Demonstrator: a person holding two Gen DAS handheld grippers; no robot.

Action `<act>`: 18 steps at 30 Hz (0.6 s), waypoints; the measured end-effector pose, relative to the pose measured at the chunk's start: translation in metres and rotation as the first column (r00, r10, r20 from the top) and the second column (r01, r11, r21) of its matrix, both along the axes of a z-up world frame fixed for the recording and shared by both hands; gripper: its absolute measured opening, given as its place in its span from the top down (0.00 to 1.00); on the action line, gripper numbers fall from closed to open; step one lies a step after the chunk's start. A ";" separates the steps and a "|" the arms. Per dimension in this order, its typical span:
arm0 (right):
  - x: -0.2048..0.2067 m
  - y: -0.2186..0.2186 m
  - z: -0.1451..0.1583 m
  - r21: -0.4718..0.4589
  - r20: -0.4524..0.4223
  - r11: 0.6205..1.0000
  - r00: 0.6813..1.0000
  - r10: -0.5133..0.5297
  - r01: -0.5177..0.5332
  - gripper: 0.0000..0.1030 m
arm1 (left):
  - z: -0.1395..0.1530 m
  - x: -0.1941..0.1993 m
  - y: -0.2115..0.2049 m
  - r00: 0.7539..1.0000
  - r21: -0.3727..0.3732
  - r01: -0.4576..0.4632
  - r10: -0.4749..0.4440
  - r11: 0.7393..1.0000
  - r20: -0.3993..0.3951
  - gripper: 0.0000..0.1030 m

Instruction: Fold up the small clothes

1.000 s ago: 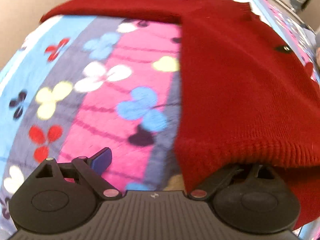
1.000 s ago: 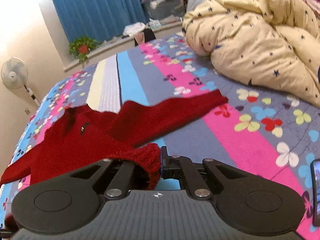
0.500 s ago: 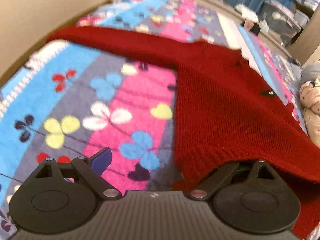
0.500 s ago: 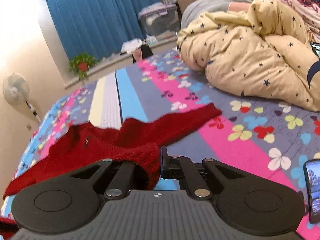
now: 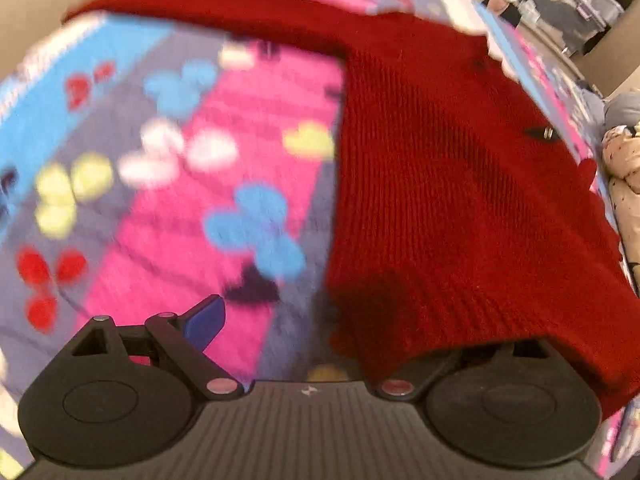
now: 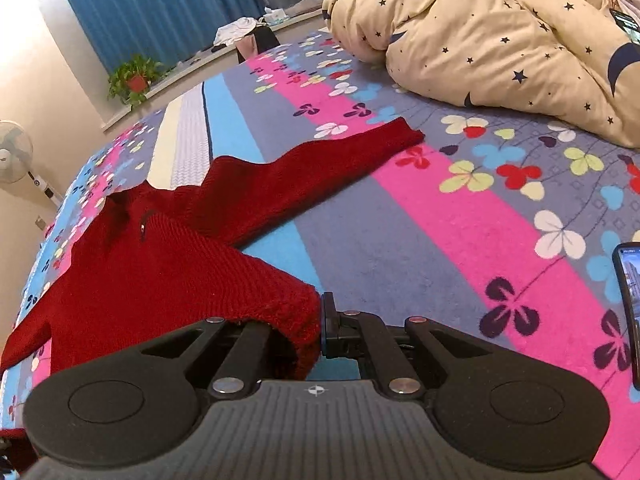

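Sweater [image 6: 152, 280] hem between right fingers [image 6: 326, 320]

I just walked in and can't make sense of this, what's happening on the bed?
A person with a gripper in each hand is folding a red knit sweater spread on the flowered bedspread. The right gripper is shut on one corner of the hem. The left gripper stands open, the hem draped over one finger. One sleeve lies stretched toward the star-print duvet.

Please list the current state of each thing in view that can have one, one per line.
red sweater: spread out, hem lifted at both corners
right gripper: shut on the hem
left gripper: open, one finger under the hem
phone: screen lit
quilt: bunched up
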State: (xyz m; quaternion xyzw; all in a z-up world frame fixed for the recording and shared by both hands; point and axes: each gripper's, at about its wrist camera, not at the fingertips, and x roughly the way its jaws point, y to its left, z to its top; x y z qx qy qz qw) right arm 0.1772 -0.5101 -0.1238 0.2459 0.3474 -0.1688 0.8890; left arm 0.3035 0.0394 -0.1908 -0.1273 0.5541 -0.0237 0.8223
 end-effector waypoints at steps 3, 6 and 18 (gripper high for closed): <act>0.000 -0.003 -0.002 0.008 -0.006 1.000 1.000 -0.001 0.001 0.97 | -0.009 -0.019 -0.013 0.999 0.051 0.044 -0.045 0.998 0.021 0.07; 0.000 -0.002 -0.012 0.031 -0.013 0.999 1.000 -0.011 0.011 0.93 | -0.011 -0.033 -0.027 0.995 0.111 0.094 -0.097 0.989 0.020 0.15; -0.048 0.040 0.017 -0.100 0.034 0.987 0.991 0.127 -0.123 0.98 | 0.093 -0.064 0.009 0.966 0.344 0.075 -0.154 0.936 0.208 0.92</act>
